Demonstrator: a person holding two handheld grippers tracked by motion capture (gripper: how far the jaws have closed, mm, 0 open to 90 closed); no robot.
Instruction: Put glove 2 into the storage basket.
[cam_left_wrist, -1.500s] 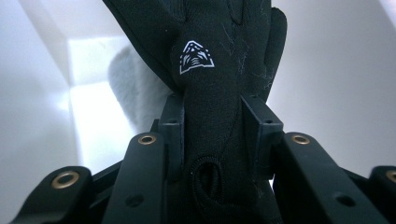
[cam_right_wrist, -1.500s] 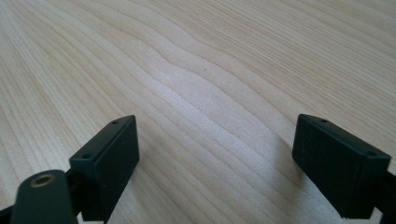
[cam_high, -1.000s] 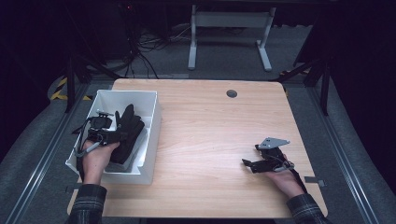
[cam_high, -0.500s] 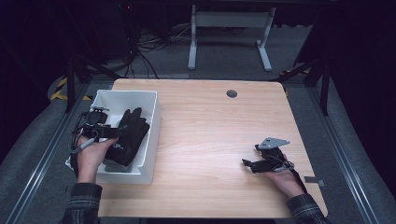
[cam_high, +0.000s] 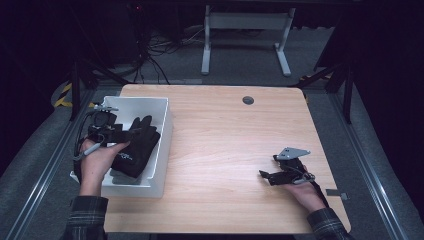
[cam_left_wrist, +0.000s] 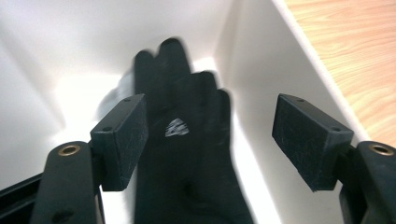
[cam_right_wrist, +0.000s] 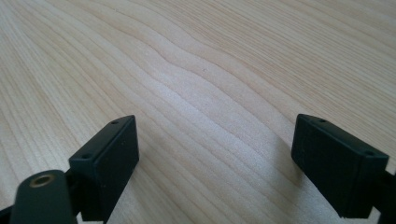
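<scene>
A black glove (cam_high: 137, 147) with a small white logo lies in the white bin (cam_high: 167, 130) on the left of the wooden table (cam_high: 225, 135). My left gripper (cam_high: 126, 134) hovers over it. In the left gripper view its jaws have just been opening; the glove (cam_left_wrist: 187, 154) lies below the gap between the pads (cam_left_wrist: 123, 135), and neither pad presses on it. My right gripper (cam_high: 265, 176) rests low at the table's front right, open, with bare wood between its pads (cam_right_wrist: 109, 158).
A dark round grommet (cam_high: 248, 100) sits near the table's far edge. Beyond it stand a white desk frame (cam_high: 245, 30) and floor cables. Metal rails run along both sides of the table.
My left gripper has lifted up off the glove and its jaws have spread; the glove stays in the bin. The right gripper has not moved.
</scene>
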